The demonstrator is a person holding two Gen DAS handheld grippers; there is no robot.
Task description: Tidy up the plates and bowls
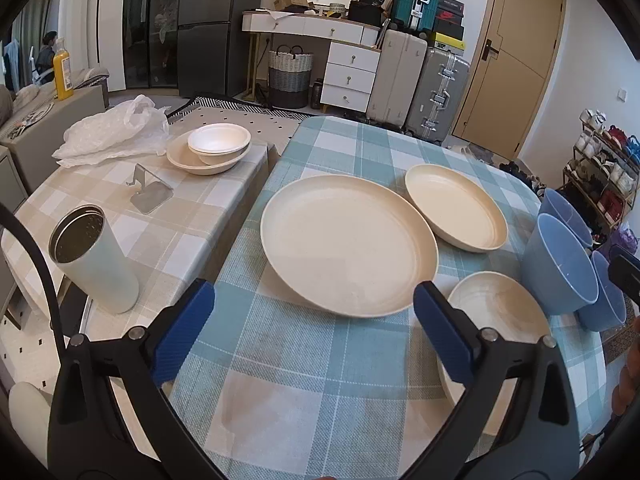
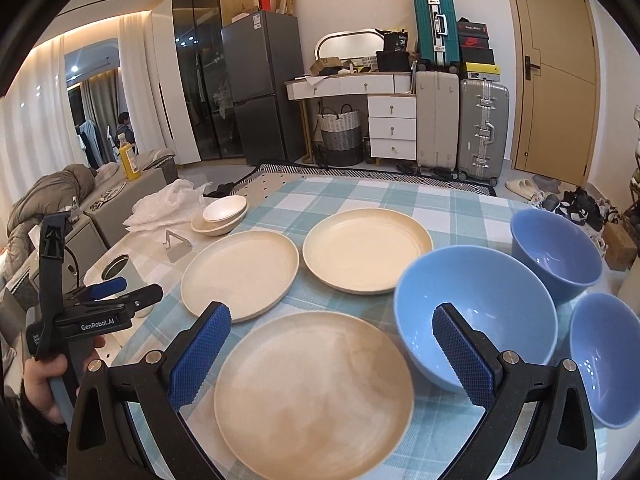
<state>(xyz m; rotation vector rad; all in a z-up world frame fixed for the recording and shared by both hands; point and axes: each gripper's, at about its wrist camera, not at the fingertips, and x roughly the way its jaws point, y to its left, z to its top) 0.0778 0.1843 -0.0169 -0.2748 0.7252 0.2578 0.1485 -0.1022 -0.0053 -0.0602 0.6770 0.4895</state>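
Jaws wide apart; blue bowls (image 2: pixel 476 320) crowd cream plates (image 2: pixel 314 392).

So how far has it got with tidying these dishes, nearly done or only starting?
Only starting, it seems. Done: perhaps the small stack of cream dishes on the side table. In hand: nothing; the left gripper and right gripper both hover open and empty. Left: three cream plates still lie singly on the checked cloth, and three blue bowls stand apart, unstacked.
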